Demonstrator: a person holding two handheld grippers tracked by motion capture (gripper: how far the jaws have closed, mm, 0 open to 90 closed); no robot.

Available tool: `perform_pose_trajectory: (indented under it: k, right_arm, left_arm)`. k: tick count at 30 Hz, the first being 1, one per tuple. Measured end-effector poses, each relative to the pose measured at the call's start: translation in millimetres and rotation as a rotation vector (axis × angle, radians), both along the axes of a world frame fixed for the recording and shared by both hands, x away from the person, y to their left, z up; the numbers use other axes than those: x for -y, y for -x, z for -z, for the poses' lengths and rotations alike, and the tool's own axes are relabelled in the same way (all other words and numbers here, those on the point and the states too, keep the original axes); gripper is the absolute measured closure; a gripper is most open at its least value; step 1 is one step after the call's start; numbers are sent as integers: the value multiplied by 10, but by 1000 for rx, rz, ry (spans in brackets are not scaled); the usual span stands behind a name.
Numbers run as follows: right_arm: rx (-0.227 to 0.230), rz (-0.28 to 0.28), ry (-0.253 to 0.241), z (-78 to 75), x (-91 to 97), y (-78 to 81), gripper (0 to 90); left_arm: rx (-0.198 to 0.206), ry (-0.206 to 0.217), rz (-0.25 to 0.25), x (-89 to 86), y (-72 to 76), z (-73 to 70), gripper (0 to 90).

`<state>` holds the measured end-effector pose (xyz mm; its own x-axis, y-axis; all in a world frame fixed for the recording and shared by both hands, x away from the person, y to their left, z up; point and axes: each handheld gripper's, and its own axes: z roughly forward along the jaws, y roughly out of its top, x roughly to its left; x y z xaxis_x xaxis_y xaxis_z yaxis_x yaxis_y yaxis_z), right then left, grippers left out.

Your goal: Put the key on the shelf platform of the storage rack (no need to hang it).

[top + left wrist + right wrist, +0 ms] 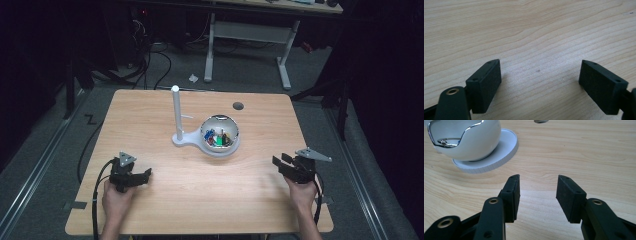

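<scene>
Both tongs, left (148, 173) and right (276, 161), released and empty. Approach round white bowl of small colourful items (220, 136) at light wooden table (165, 200) centre slowly, avoiding the rim.

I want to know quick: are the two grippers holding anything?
Left gripper: open, holding nothing.
Right gripper: open, holding nothing.

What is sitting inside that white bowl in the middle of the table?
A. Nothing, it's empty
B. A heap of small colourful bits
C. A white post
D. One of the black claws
B: in the high view the white bowl holds small blue, green and red bits, while the white post stands beside it on the same base.
</scene>
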<state>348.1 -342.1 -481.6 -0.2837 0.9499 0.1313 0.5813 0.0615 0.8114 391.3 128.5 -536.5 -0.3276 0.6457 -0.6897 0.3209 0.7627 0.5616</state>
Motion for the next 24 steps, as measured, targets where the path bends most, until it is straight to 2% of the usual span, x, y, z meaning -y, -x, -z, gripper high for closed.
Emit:
perform_pose_trajectory:
  k: [6, 12, 17, 24]
  right_arm:
    - [-3, -8, 18, 88, -40, -23, 534]
    - [-28, -5, 23, 183, -87, -53, 527]
    - [-25, -7, 38, 253, -97, -75, 515]
    - [-47, 11, 54, 350, -100, -76, 512]
  left_arm:
    - [0, 2, -1, 1, -1, -1, 184]
    - [0, 1, -1, 1, -1, -1, 184]
    - [0, 1, 0, 0, 0, 0, 184]
    - [-1, 3, -2, 2, -1, -1, 184]
